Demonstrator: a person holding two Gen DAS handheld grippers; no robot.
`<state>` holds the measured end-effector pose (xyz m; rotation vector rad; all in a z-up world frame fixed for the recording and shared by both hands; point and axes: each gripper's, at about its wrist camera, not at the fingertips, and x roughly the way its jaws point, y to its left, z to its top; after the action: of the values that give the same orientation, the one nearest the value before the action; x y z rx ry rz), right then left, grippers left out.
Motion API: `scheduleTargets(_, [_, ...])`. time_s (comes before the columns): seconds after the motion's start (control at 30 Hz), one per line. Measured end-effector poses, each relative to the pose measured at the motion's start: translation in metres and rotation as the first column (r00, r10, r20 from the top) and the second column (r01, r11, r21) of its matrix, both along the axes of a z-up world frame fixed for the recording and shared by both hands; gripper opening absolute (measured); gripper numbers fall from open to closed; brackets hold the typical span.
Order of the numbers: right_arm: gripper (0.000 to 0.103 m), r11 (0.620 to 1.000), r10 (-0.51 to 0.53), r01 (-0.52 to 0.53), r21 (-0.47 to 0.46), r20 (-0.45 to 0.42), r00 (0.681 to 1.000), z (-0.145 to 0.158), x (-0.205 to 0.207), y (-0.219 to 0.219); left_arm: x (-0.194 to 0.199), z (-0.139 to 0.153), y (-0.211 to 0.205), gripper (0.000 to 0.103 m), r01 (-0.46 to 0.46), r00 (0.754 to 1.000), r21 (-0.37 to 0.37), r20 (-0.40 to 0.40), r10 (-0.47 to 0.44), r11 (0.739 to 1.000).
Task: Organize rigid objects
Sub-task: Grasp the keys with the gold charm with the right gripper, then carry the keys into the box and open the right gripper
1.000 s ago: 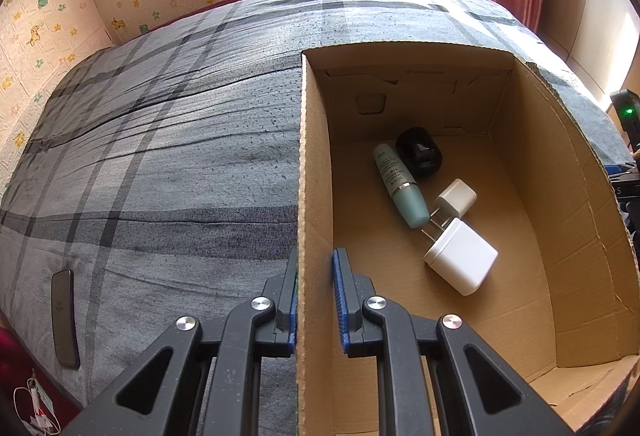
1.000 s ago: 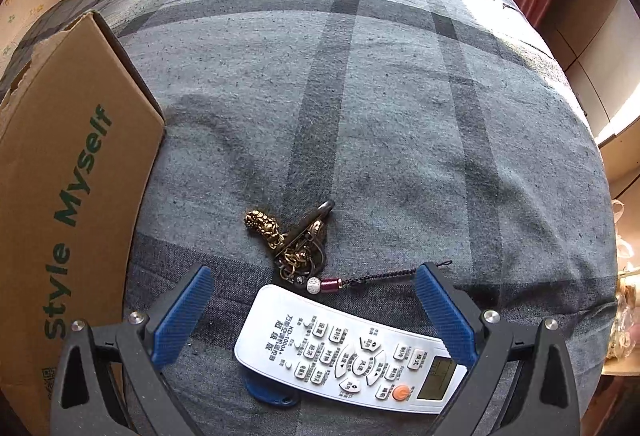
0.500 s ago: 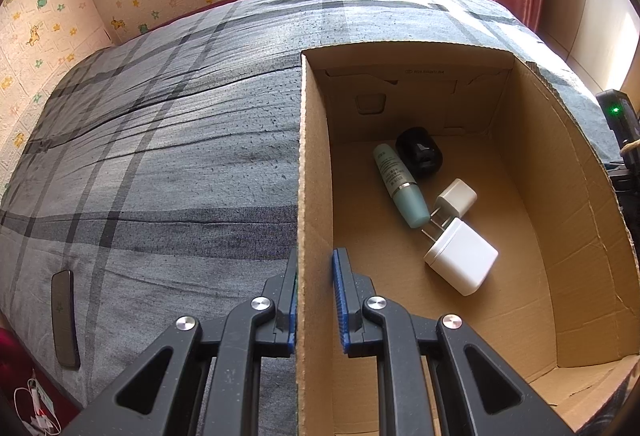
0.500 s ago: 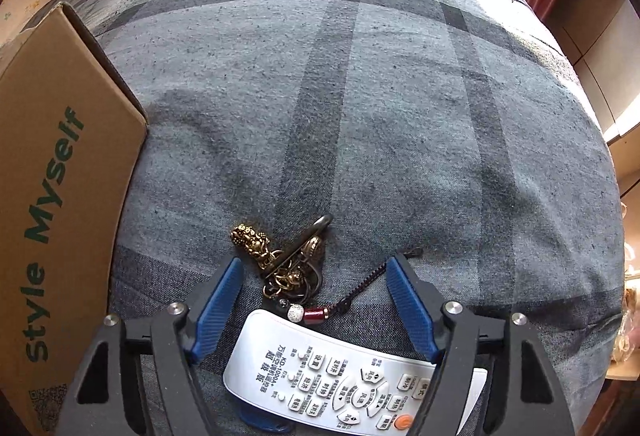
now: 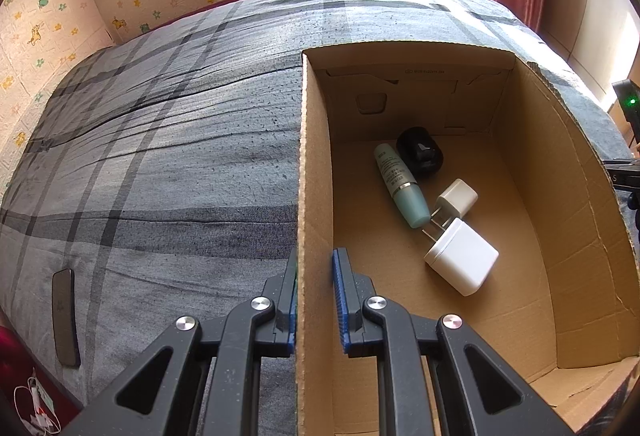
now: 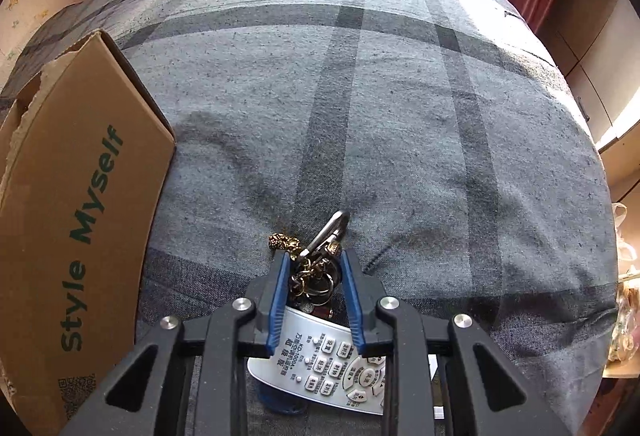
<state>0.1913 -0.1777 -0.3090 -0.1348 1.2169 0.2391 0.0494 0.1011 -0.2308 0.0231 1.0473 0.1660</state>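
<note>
Right gripper apparently clamps keychain; left gripper pinches box wall.

A bed covered in grey fabric with darker plaid stripes carries everything. A brown cardboard box printed "Style Myself" rests on it, its side wall between the fingers of the left claw. A dark flat phone-like object lies on the cover far left of that claw. A bunch of keys sits between the fingers of the right claw; a white remote control lies beneath it.
</note>
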Motion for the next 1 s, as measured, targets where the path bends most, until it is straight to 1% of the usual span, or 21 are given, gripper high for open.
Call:
scheduleTargets(0.4, [0.027, 1.000, 0.002, -0.003, 0.022, 0.059, 0.998, 0.046, -0.017, -0.008, 0.001, 0.000, 0.000, 0.016, -0.001, 1.000, 0.002, -0.001, 0.001, 1.000])
scheduleTargets(0.43, [0.027, 1.000, 0.002, -0.003, 0.028, 0.058, 0.998, 0.046, -0.012, -0.010, 0.001, 0.000, 0.000, 0.016, -0.001, 1.000, 0.003, -0.001, 0.001, 1.000])
scheduleTargets(0.53, [0.027, 0.999, -0.007, 0.004, 0.041, 0.063, 0.998, 0.056, -0.015, -0.012, 0.001, 0.000, 0.001, 0.016, -0.002, 1.000, 0.001, -0.002, 0.002, 1.000])
scheduleTargets(1.0, [0.027, 0.998, 0.016, -0.022, 0.050, 0.125, 0.992, 0.111, -0.034, -0.002, 0.001, 0.000, 0.002, 0.016, 0.000, 1.000, -0.005, -0.001, 0.000, 1.000])
